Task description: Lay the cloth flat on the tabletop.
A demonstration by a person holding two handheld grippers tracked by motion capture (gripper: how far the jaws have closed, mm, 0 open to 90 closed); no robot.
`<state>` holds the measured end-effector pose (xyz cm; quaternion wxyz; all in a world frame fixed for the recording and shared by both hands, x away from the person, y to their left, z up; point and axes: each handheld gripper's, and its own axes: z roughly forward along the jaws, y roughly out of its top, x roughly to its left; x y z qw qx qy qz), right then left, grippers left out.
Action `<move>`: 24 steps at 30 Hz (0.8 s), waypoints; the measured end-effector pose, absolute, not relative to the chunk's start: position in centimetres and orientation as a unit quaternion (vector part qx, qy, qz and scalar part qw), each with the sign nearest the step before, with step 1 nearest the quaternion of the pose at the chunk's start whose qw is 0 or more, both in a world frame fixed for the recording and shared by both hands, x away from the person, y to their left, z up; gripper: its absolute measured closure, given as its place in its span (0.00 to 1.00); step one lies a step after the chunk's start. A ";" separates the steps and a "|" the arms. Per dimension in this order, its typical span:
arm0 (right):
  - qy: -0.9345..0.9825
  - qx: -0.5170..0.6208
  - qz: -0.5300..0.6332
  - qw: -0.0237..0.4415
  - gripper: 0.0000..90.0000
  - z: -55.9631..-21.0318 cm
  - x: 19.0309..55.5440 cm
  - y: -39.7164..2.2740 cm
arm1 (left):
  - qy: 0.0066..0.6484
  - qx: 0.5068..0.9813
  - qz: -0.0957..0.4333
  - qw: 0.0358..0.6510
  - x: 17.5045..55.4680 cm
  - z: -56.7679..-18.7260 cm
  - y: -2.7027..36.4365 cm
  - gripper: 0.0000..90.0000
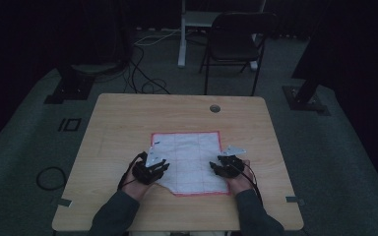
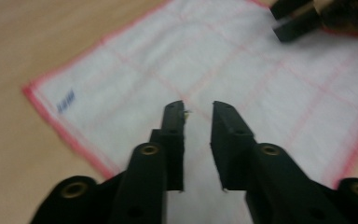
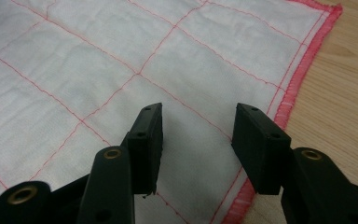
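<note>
- A white cloth (image 1: 189,162) with a red border and thin red grid lines lies spread flat on the wooden surface (image 1: 118,128), toward the person's side.
- The left tool (image 2: 198,108) hovers over the cloth's left part, its jaws a narrow gap apart with nothing between them; a small blue mark (image 2: 66,101) sits near the cloth's edge.
- The right tool (image 3: 198,112) is over the cloth's right part, just beside the red hem (image 3: 286,100), jaws set widely apart and holding nothing.
- Beyond the surface, a dark folding chair (image 1: 234,42) stands on the floor, with cables (image 1: 145,73) nearby.
</note>
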<state>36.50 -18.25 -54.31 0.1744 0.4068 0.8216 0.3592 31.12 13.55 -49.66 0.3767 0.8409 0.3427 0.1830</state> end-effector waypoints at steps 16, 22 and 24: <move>0.822 0.407 0.359 0.174 0.59 -54.3 36.5 -18.2 | 0.318 0.875 0.172 0.324 28.7 -52.9 13.9 0.71; 0.821 0.407 0.361 0.175 0.59 -54.4 36.5 -18.3 | 0.289 0.886 0.174 0.319 29.6 -51.6 12.7 0.98; 0.821 0.407 0.361 0.175 0.59 -54.4 36.5 -18.3 | 0.282 0.882 0.186 0.327 30.4 -50.5 12.1 0.98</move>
